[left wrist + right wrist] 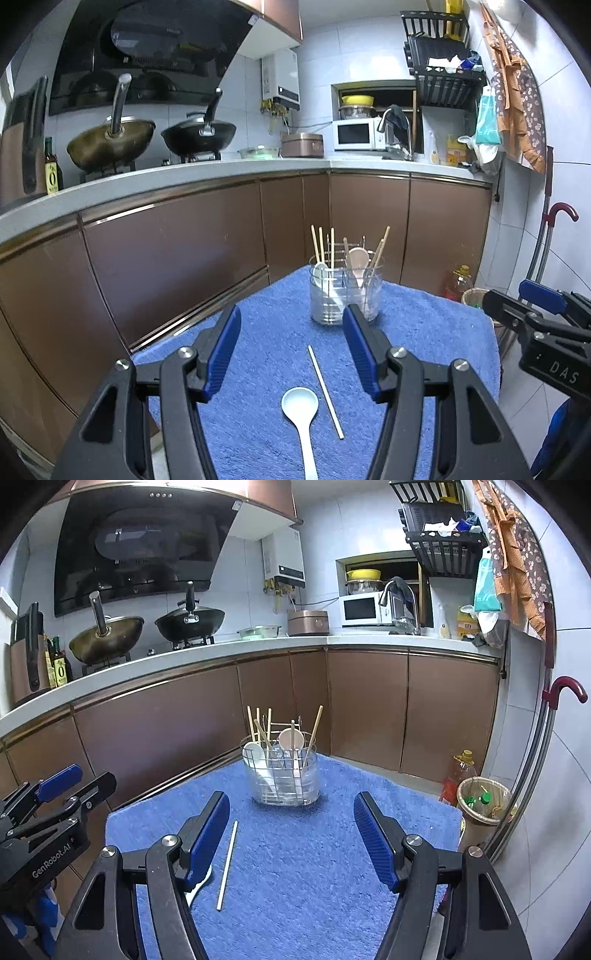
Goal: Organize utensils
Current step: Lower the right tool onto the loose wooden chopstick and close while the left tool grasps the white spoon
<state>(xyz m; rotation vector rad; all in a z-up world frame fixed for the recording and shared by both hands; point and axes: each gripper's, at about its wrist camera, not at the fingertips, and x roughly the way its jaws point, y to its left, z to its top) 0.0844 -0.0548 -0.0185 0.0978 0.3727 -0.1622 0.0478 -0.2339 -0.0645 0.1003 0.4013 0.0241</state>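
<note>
My left hand-held gripper hangs over the table with its jaws standing well apart and nothing between the pads. Below it, on the blue towel that covers the table, lie a white spoon, bowl away from me and handle toward me, and a single pale chopstick just beside it on the right, apart from the spoon. My right hand-held gripper is also open wide and empty; the chopstick sits just inside its left finger, and the spoon is mostly hidden behind that finger. At the far end of the towel stands the clear utensil holder with a wire rack inside. It has several chopsticks upright or leaning in it, plus two spoons, one white and one beige. The loose spoon and chopstick are well apart from the holder. Kitchen cabinets run behind the table.
</note>
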